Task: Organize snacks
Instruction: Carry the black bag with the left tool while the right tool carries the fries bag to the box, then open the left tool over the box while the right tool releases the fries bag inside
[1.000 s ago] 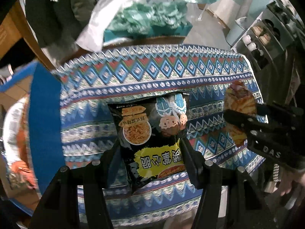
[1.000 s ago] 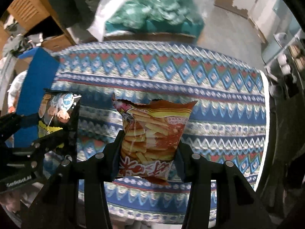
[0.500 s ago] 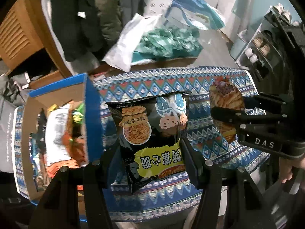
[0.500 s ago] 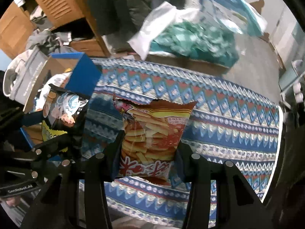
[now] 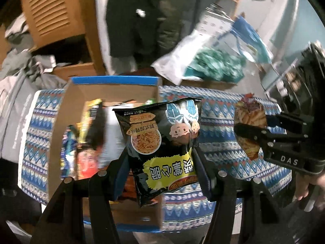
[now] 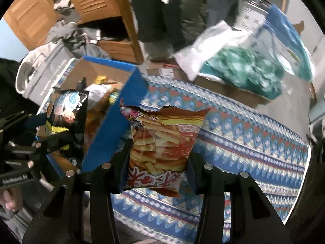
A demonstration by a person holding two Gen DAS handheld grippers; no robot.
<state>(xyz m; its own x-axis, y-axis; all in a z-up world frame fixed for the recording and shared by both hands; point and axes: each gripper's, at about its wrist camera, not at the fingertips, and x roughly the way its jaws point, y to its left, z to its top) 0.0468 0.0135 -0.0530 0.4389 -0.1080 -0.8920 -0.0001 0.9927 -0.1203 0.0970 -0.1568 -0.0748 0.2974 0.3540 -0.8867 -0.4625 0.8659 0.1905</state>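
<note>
My left gripper (image 5: 160, 162) is shut on a black snack bag (image 5: 160, 142) with a yellow label, held in the air over the right part of an open cardboard box (image 5: 113, 89) with blue edges. Several snack packs (image 5: 87, 142) lie inside the box. My right gripper (image 6: 158, 162) is shut on a red fries snack bag (image 6: 164, 142), held above the patterned cloth (image 6: 254, 142) just right of the box (image 6: 113, 122). The right gripper and its bag (image 5: 249, 122) show at the right of the left wrist view. The left gripper's bag (image 6: 67, 111) shows at the left of the right wrist view.
The blue patterned cloth (image 5: 219, 126) covers the table. Behind it lie a white plastic bag (image 5: 182, 59) and teal packets (image 5: 215, 65). A wooden cabinet (image 5: 59, 16), hanging dark clothes (image 5: 132, 20) and a grey bag (image 6: 46, 65) stand at the back and left.
Both grippers have swung left with their bags. The cardboard box has come fully into view, and the black bag now hangs over it instead of over the cloth.
</note>
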